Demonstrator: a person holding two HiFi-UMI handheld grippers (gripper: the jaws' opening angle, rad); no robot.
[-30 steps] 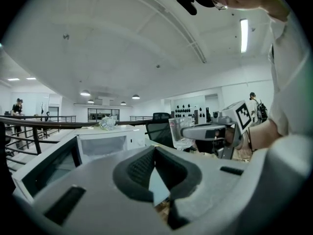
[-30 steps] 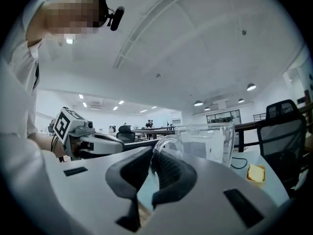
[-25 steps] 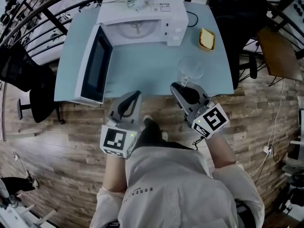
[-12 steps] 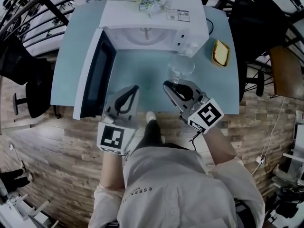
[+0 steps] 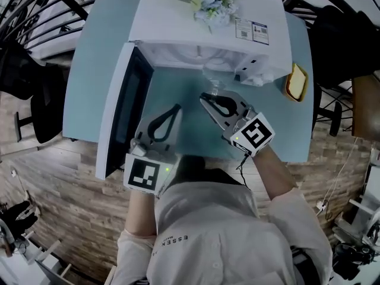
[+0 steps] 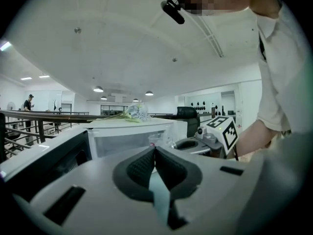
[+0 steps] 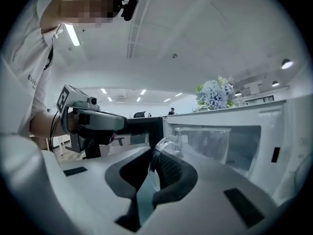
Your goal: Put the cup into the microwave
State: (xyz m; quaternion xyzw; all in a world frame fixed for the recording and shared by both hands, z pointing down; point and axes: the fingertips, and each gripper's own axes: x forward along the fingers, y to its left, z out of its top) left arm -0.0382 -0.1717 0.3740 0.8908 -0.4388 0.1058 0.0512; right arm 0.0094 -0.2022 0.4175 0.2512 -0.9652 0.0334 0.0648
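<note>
A clear glass cup (image 5: 215, 76) with a handle hangs at the mouth of the open white microwave (image 5: 196, 25). My right gripper (image 5: 205, 97) holds it by the handle. In the right gripper view the handle (image 7: 164, 143) sits between the pads, which still press on it while the jaws are opening. The cup body (image 7: 215, 143) stands in front of the oven cavity. The microwave door (image 5: 122, 108) is swung wide open to the left. My left gripper (image 5: 176, 107) hovers over the table beside the door, shut and empty (image 6: 154, 151).
A bunch of pale flowers (image 5: 215, 5) lies on top of the microwave. A yellow object (image 5: 297, 81) sits on the blue table (image 5: 89, 52) to the microwave's right. Black chairs (image 5: 24, 76) stand left of the table, and a railing runs behind.
Both grippers moved forward toward the microwave. The right one carried the cup from near the table's front edge to the oven opening.
</note>
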